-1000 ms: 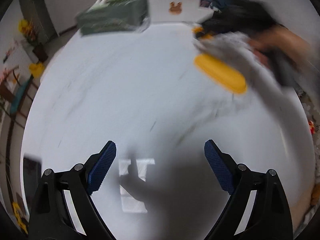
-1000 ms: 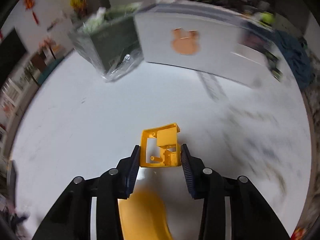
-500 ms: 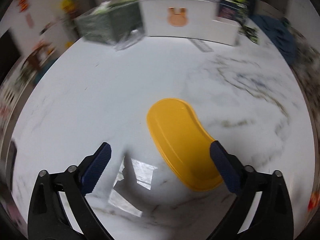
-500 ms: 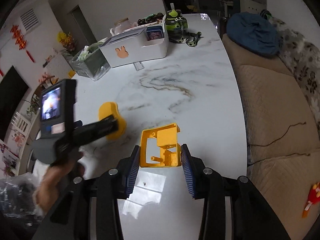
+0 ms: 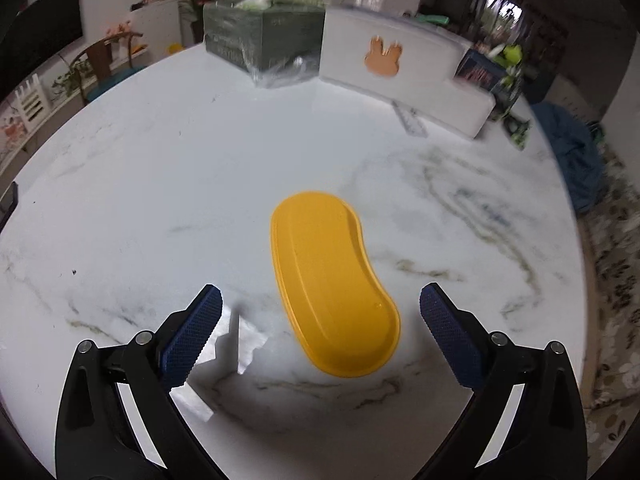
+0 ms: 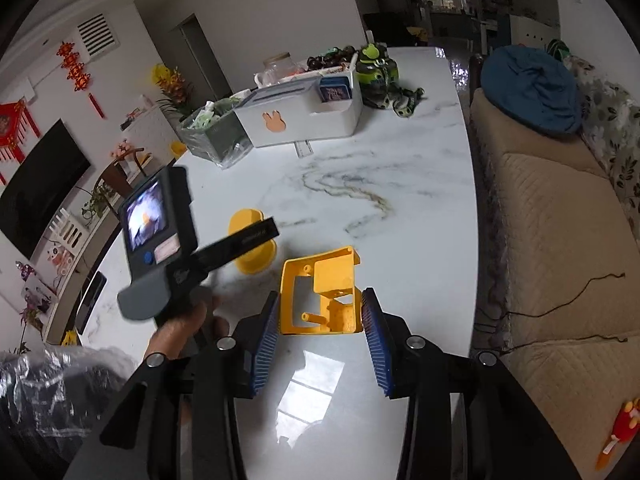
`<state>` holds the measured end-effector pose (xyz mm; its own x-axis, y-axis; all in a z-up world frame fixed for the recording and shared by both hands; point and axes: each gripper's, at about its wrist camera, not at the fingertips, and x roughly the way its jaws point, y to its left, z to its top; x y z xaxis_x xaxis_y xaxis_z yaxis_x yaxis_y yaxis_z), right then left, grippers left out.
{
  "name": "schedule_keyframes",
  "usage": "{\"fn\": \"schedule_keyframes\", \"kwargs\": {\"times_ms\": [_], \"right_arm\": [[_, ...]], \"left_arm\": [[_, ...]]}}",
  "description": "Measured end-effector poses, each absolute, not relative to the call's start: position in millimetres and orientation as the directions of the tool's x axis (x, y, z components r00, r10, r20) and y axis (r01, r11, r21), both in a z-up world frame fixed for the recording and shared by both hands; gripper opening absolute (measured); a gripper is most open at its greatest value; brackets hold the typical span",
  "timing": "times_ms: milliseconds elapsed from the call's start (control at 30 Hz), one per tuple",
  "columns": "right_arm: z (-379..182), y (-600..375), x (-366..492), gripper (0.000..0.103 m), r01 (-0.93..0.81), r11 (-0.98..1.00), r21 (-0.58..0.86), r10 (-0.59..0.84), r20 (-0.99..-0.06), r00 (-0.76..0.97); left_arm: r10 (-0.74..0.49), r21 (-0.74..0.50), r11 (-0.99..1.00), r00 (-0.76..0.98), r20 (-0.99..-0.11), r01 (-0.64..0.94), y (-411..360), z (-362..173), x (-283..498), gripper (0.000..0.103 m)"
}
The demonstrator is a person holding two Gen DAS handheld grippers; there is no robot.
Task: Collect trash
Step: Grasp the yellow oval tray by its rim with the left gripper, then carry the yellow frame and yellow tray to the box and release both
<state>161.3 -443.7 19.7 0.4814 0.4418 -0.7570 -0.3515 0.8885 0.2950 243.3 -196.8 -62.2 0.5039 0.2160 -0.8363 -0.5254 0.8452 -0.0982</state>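
While my right gripper (image 6: 320,316) is clamped on the yellow bracket (image 6: 320,292), pads pressing its two sides and lifting it clear of the table (image 6: 400,200), I hold it out over the near edge so it stays secure while the other hand works. That bracket is one piece of trash already in hand; judging by its open frame, it should ride safely only if squeezed on the flat walls, as it is.

My left gripper (image 5: 320,316) hangs above the yellow tray (image 5: 328,280) with its jaws spread wide and nothing between the pads; the tray lies flat on the table, its near end roughly midway between my fingertips. I keep the jaws apart because the tray is broad and low, so I judge I must straddle its narrow width to catch the rim.

At the far side stand a white box (image 5: 400,72) with a rabbit mark and a green box (image 5: 260,44) wrapped in plastic, side by side and well apart from the tray. At the near left of the right view lies crinkled clear plastic (image 6: 52,392), perhaps a bag; I cannot tell.

Count: two grippers, one bracket, one tray, two boxes.
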Motion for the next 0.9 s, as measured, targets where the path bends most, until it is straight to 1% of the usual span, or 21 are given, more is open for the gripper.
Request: {"fn": "schedule_keyframes", "kwargs": {"times_ms": [33,67,100,167,233,300,333,367,400,467,533,567,633,733,867,900], "right_arm": [[17.7,-445.9,160.7,0.041,-0.348,0.888,0.299,0.443,-0.759,0.478],[15.8,-448.5,159.9,0.041,-0.348,0.887,0.302,0.445,-0.761,0.472],[15.2,-451.0,157.6,0.041,-0.348,0.887,0.304,0.445,-0.763,0.470],[14.2,-454.9,153.2,0.041,-0.349,0.885,0.308,0.448,-0.765,0.463],[13.0,-456.7,150.5,0.041,-0.341,0.885,0.316,0.450,-0.768,0.456],[11.0,-453.1,147.3,0.041,-0.335,0.888,0.316,0.445,-0.772,0.453],[10.7,-449.5,145.0,0.041,-0.332,0.889,0.317,0.444,-0.773,0.453],[10.3,-446.2,142.9,0.041,-0.328,0.890,0.316,0.442,-0.773,0.456],[10.5,-441.4,139.6,0.041,-0.325,0.893,0.312,0.438,-0.772,0.461],[9.0,-424.1,130.3,0.041,-0.327,0.895,0.304,0.432,-0.773,0.464],[4.9,-398.7,116.7,0.041,-0.338,0.895,0.290,0.426,-0.779,0.460],[2.7,-386.2,110.2,0.041,-0.345,0.894,0.287,0.427,-0.780,0.457],[-1.8,-354.9,93.0,0.041,-0.366,0.884,0.289,0.439,-0.780,0.446],[-5.2,-311.8,62.1,0.041,-0.387,0.867,0.315,0.473,-0.767,0.434],[-5.5,-274.9,30.1,0.041,-0.369,0.853,0.368,0.507,-0.752,0.421],[-4.1,-267.4,23.9,0.041,-0.369,0.853,0.368,0.506,-0.753,0.420]], "left_arm": [[0.205,-0.078,0.846,0.458,-0.865,-0.527,-200.0,-72.7,252.0,0.097],[0.288,0.029,0.846,0.411,-0.865,-0.532,-206.0,-77.2,258.2,0.098],[0.307,0.045,0.851,0.426,-0.851,-0.523,-209.9,-76.7,257.1,0.098],[0.275,0.003,0.853,0.443,-0.853,-0.523,-208.4,-79.0,257.7,0.098],[0.263,0.005,0.858,0.431,-0.863,-0.514,-205.9,-79.0,257.3,0.098],[0.237,0.005,0.883,0.437,-0.868,-0.469,-203.8,-76.8,254.4,0.094],[0.223,0.006,0.903,0.459,-0.860,-0.429,-202.5,-74.6,247.3,0.081],[0.220,0.010,0.916,0.481,-0.848,-0.401,-201.3,-71.7,241.2,0.062],[0.206,0.016,0.930,0.486,-0.849,-0.366,-199.4,-70.7,234.2,0.061],[0.137,-0.013,0.960,0.510,-0.850,-0.279,-185.8,-69.9,211.0,0.059],[0.082,-0.021,0.983,0.542,-0.836,-0.181,-173.6,-65.6,185.9,0.049],[0.051,-0.016,0.993,0.541,-0.839,-0.119,-164.3,-63.9,168.7,0.049],[-0.012,-0.045,0.998,0.532,-0.847,-0.050,-138.1,-61.7,132.4,0.049],[-0.057,-0.057,0.998,0.537,-0.842,0.016,-97.2,-55.6,81.0,0.049],[-0.101,-0.055,0.993,0.533,-0.840,0.102,-58.9,-46.8,23.3,0.048],[-0.105,-0.040,0.991,0.546,-0.831,0.131,-52.8,-41.3,6.8,0.048]]}}
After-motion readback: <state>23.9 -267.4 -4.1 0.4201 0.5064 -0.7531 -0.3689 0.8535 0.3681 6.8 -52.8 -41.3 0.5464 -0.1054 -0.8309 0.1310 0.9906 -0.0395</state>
